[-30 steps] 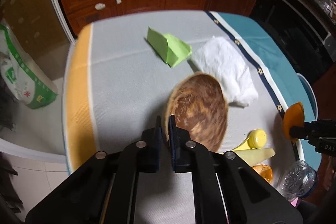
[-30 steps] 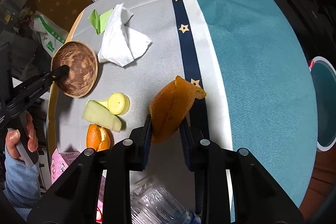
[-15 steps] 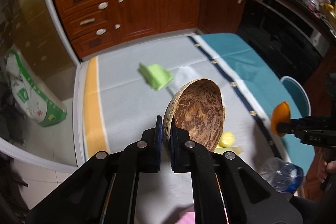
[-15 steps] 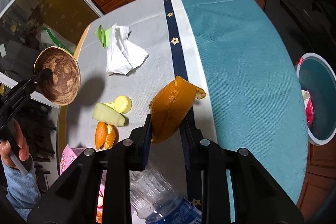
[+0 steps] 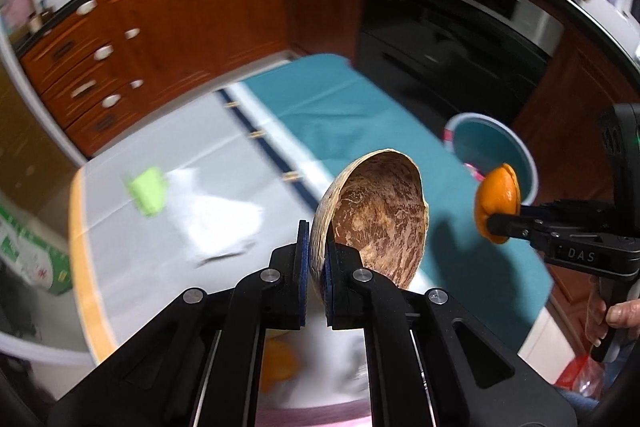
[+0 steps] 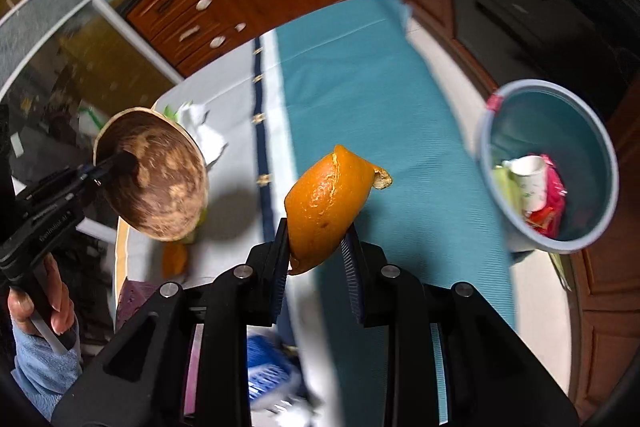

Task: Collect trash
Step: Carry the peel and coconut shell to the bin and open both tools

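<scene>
Left wrist view: the left tongs (image 5: pixel 316 263) are clamped on the rim of a brown coconut shell bowl (image 5: pixel 376 219), which stands tilted on edge above the table (image 5: pixel 132 267), its hollow facing right. Beyond it lie a white crumpled tissue (image 5: pixel 220 223) and a green folded paper (image 5: pixel 149 190), both blurred. Off to the right, the right tongs (image 5: pixel 494 227) pinch an orange peel (image 5: pixel 497 205) in front of the blue bin (image 5: pixel 486 147).

In the right wrist view, the right tongs (image 6: pixel 318 247) grip the lower end of the orange peel (image 6: pixel 328 205), which rises up between the pads above the teal cloth. The blue bin (image 6: pixel 596 195) sits further right, beside the table, with a paper cup (image 6: pixel 528 179) and a pink wrapper (image 6: pixel 554 195) inside.
</scene>
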